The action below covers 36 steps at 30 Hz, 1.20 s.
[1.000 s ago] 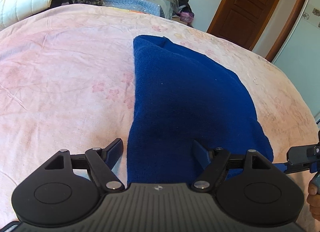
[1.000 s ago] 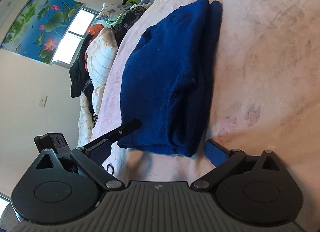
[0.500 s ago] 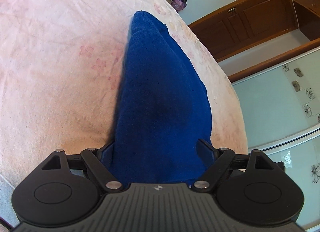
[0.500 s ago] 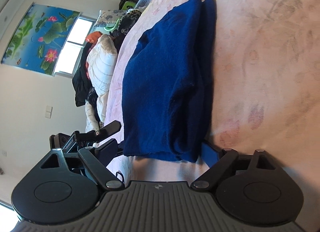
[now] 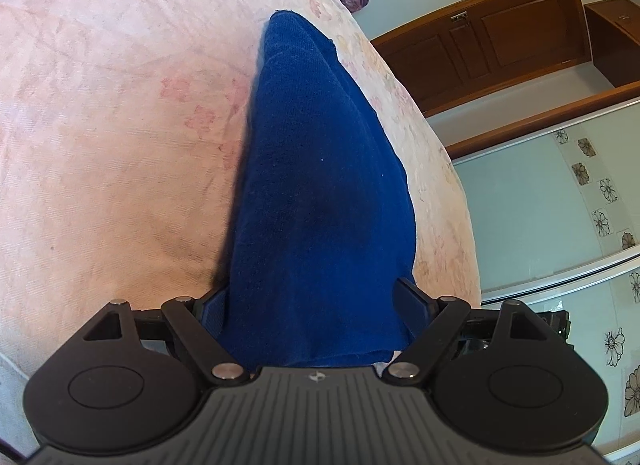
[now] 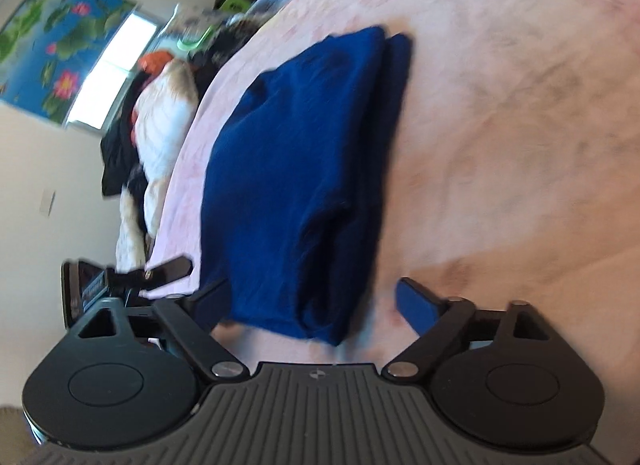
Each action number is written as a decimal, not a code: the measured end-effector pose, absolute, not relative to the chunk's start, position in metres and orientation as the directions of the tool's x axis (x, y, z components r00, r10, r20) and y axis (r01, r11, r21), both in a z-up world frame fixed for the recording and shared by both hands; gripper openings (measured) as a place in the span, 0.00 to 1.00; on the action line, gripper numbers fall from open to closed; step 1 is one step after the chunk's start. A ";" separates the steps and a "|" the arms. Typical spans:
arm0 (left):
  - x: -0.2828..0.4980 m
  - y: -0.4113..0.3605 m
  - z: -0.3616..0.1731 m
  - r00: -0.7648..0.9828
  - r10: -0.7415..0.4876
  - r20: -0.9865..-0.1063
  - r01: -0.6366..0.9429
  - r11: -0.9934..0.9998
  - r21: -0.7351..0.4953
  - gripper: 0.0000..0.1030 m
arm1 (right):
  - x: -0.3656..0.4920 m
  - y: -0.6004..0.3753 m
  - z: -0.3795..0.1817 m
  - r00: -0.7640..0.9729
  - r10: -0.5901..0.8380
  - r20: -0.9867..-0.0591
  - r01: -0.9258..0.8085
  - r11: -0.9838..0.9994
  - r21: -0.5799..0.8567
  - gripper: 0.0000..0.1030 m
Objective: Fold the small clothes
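A dark blue knit garment (image 5: 316, 193), folded into a long strip, lies on the pink floral bedspread (image 5: 100, 125). My left gripper (image 5: 312, 307) is open, its jaws straddling the garment's near end with cloth between them. In the right wrist view the same garment (image 6: 304, 169) shows in stacked layers. My right gripper (image 6: 316, 297) is open around the garment's near corner, one finger at its left edge, the other finger (image 6: 416, 303) apart on the bedspread. The left gripper (image 6: 132, 277) shows at the left there.
A heap of clothes and a white quilted jacket (image 6: 160, 133) lies at the bed's far side under a window. A wooden door (image 5: 480, 37) and a tiled glass wardrobe panel (image 5: 580, 225) stand beyond the bed's edge.
My left gripper has tilted and slid over the garment's near end, which now lies between its jaws. My right gripper has moved, blurring its view; the garment's near corner looks slightly raised.
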<state>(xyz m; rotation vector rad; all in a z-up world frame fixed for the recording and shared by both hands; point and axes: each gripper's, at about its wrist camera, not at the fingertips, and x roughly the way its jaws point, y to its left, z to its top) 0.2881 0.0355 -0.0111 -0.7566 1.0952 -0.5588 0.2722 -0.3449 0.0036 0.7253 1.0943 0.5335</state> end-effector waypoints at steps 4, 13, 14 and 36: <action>0.289 0.034 -0.011 0.362 -0.731 -0.578 0.040 0.632 -0.774 0.82 | 0.287 -0.332 -0.001 0.323 0.769 -0.551 -0.017 0.587 0.809 0.95; 0.282 0.031 -0.009 0.388 -0.718 -0.577 0.062 0.645 -0.761 0.82 | 0.290 -0.332 -0.014 0.327 0.780 -0.534 0.038 0.553 0.832 0.31; 0.282 0.030 -0.008 0.388 -0.716 -0.580 0.063 0.648 -0.759 0.82 | 0.289 -0.336 -0.017 0.323 0.762 -0.561 0.053 0.577 0.815 0.23; 0.279 0.031 -0.010 0.402 -0.714 -0.573 0.060 0.645 -0.762 0.79 | 0.289 -0.324 -0.002 0.290 0.753 -0.590 0.008 0.615 0.789 0.66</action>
